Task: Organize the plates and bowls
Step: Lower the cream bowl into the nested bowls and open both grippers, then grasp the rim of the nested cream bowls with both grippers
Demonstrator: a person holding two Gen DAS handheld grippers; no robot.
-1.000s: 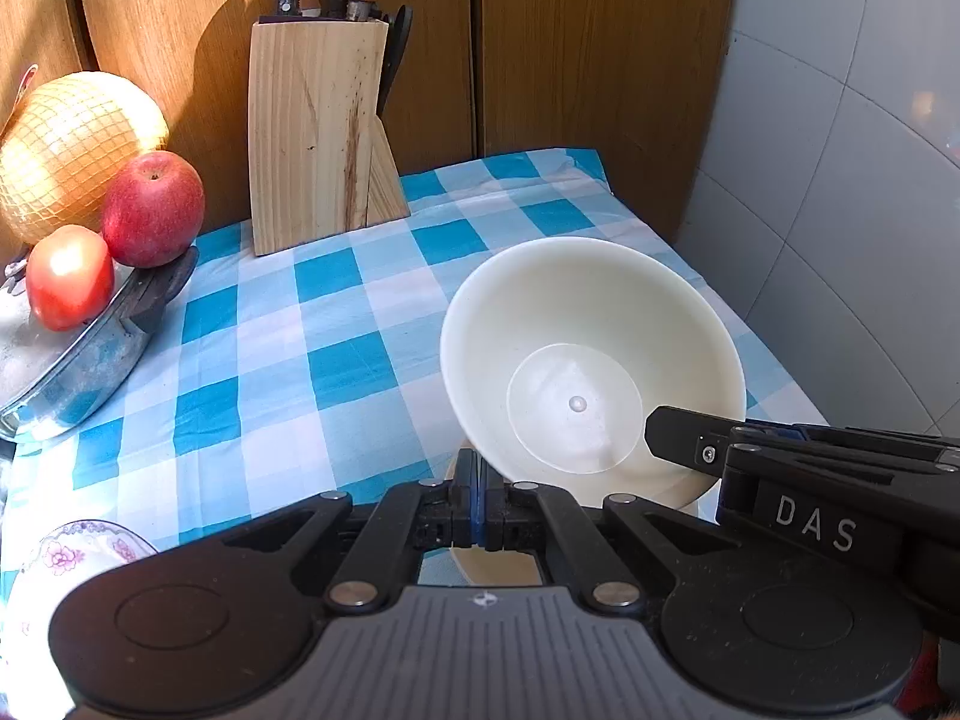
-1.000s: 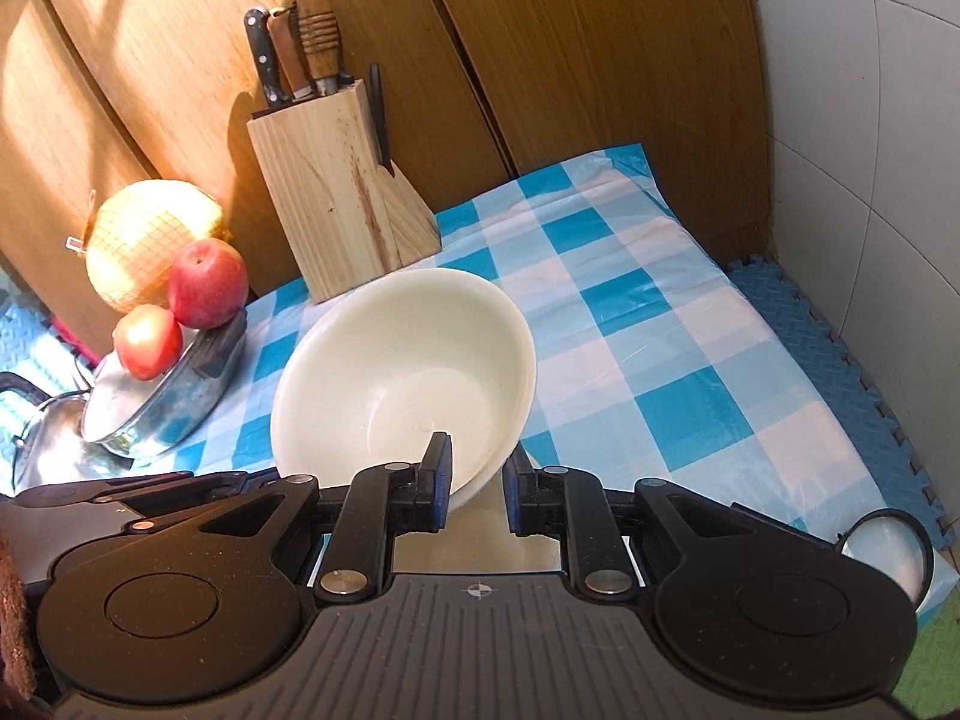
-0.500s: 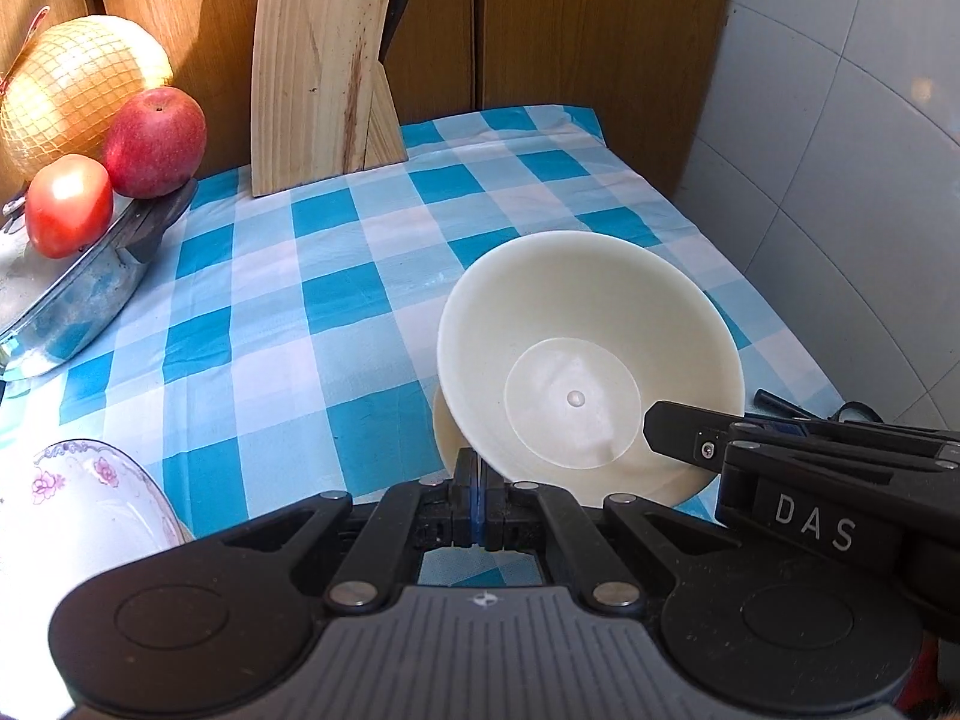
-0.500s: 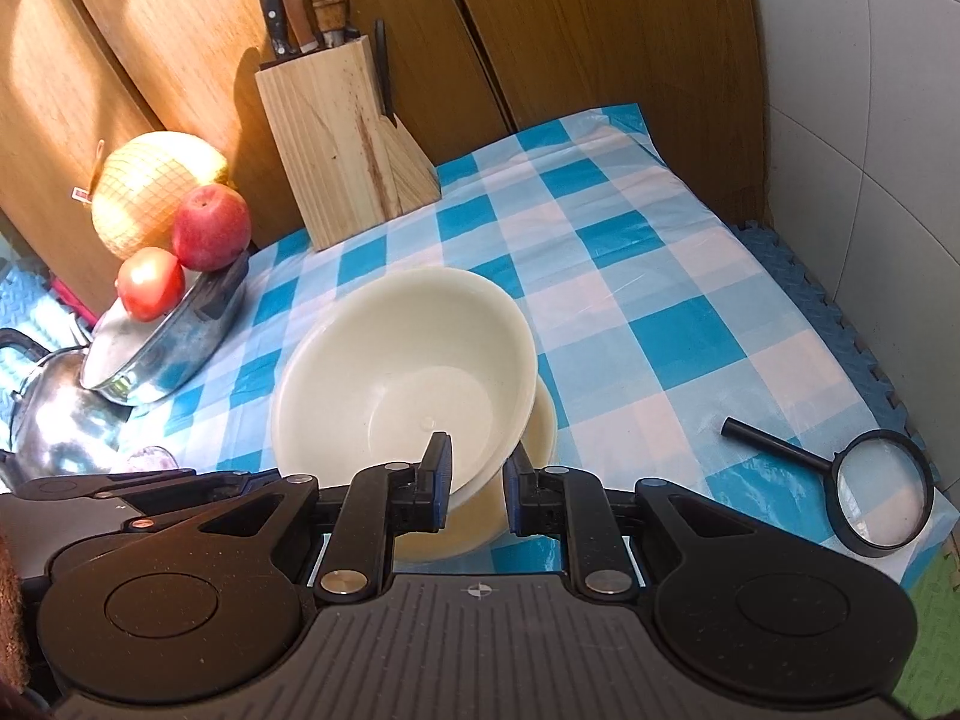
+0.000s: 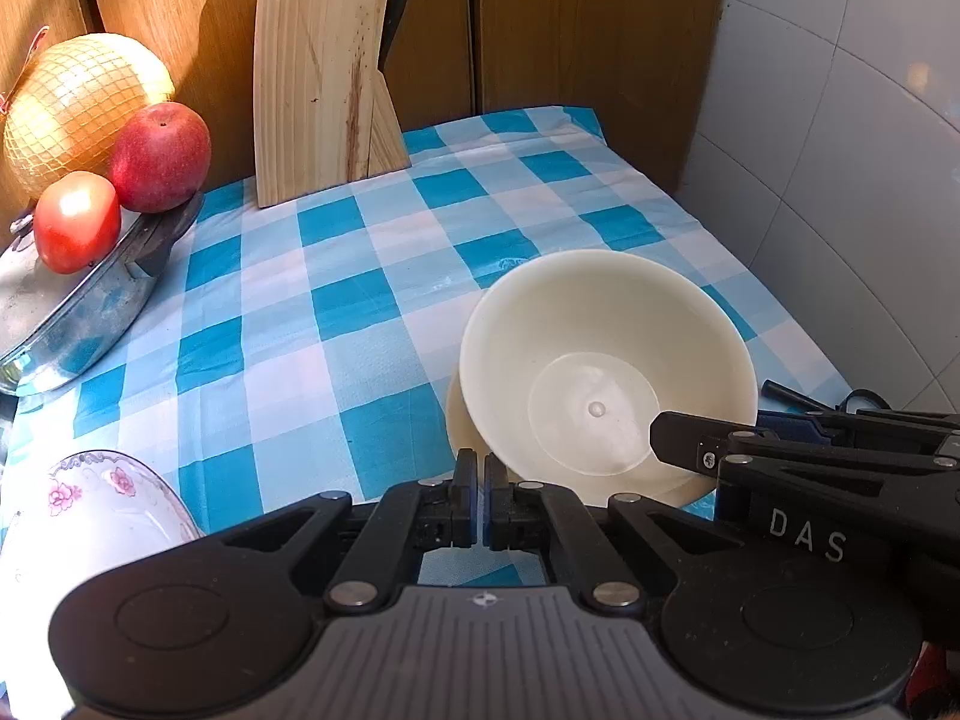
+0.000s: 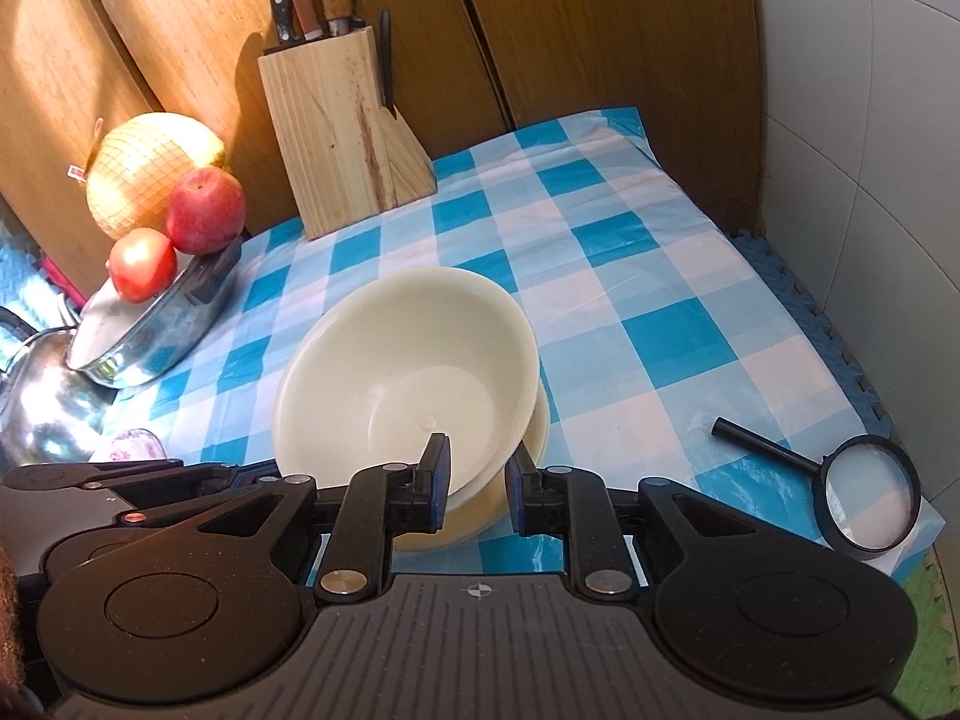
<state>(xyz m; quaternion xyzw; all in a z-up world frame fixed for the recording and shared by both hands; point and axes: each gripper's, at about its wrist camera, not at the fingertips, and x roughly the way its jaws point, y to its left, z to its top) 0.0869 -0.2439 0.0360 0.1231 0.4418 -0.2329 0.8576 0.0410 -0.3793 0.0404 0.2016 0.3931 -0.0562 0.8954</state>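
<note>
Cream plastic bowl (image 6: pixel 408 372) sits tilted on a cream plate (image 6: pixel 474 516), lower centre of frame. Your right gripper (image 6: pixel 477 474) has just been opening, its jaws loosely straddling the rim. Your left gripper (image 5: pixel 482 495) is closed, empty.

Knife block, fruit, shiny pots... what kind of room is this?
Most likely a home kitchen. A wooden knife block stands by wood cabinets, a metal pot carries an apple and a tomato, and a cream bowl sits on a checked tablecloth.

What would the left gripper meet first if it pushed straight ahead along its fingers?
Most likely the cream bowl tilted on the cream plate. The shut left gripper sits just short of the bowl's near rim, though depth is hard to judge.
</note>
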